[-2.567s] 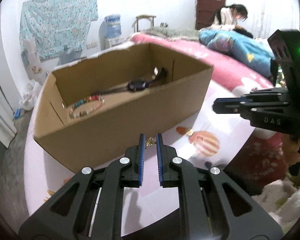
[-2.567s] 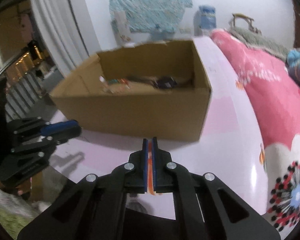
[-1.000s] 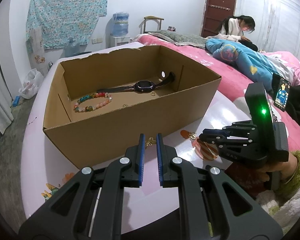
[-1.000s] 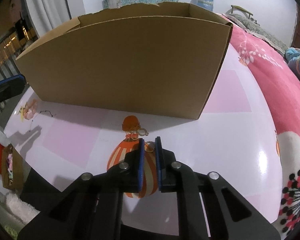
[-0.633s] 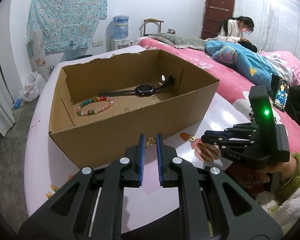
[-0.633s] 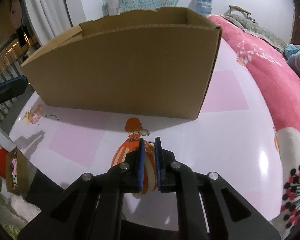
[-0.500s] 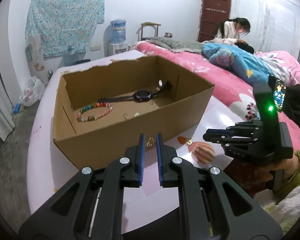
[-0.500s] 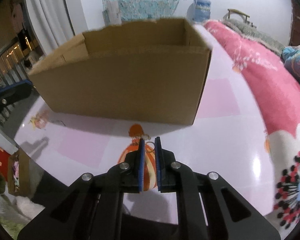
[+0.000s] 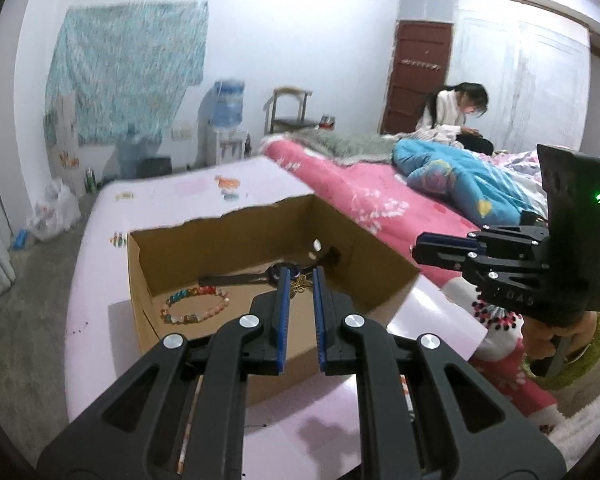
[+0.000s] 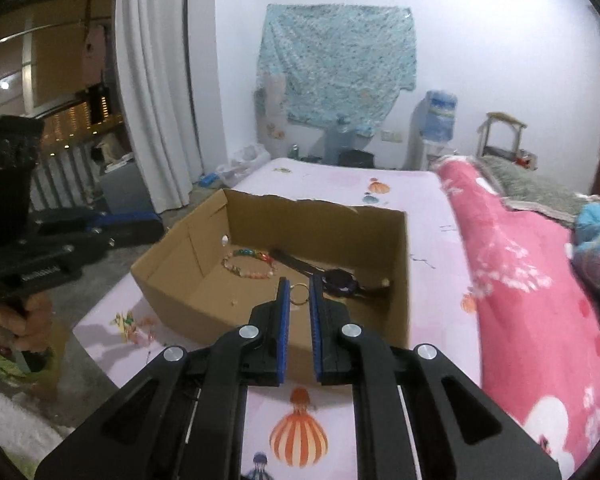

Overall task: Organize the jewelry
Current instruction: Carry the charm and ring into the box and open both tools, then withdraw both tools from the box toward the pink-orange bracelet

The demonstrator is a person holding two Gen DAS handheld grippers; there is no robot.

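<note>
Left tongs (image 9: 299, 286): narrow gap, pinching a small gold filigree charm (image 9: 300, 283) at the very tips, above the cardboard box (image 9: 384, 276).
Right tongs (image 10: 299, 293): narrow gap, gripping a thin gold ring (image 10: 299, 293) by its edges, over the box's near wall.
Box contents: beaded bracelet (image 9: 194, 304) toward the left wall, dark watch (image 10: 340, 280) toward the right wall.
Box position: on the pink worktop (image 10: 432, 216), close to its near edge.
Risk, early slip: tiny pieces held only at the tips; could twist free and land outside the near wall.
Risk, bounce: ring likely to roll or hop on bare cardboard.
Risk, tangle: charm dropping onto the bracelet or watch strap.
Risk, collision: both tongs over one box; could knock together.
</note>
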